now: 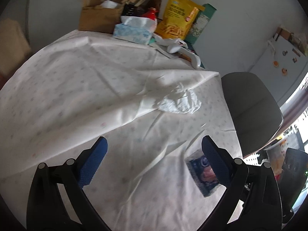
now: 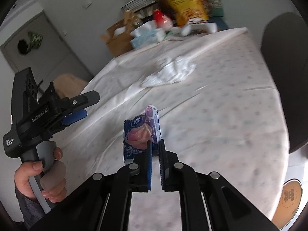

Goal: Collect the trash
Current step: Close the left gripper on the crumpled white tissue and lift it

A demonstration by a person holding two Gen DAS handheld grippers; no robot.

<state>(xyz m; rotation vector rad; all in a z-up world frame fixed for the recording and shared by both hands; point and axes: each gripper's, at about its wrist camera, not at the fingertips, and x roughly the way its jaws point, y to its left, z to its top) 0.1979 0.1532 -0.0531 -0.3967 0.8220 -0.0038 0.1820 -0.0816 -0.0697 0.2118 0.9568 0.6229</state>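
My right gripper (image 2: 155, 146) pinches the blue snack wrapper (image 2: 141, 132) by its near end, and the wrapper stands up from between the pads, lifted off the tablecloth (image 2: 221, 105) near the table's near edge. The bite takes only a narrow strip of the film, so I judge I should keep the squeeze firm and carry it level, without swinging, or the slick packet may slip out. My left gripper (image 1: 154, 154) hangs over the cloth with its jaws spread wide and nothing between them. The crumpled white tissue (image 1: 181, 102) lies further in, toward the table's right edge, apart from both tools. It looks soft and loose, so I would come down over its bulk and close low to gather the folds, not the cloth beneath.
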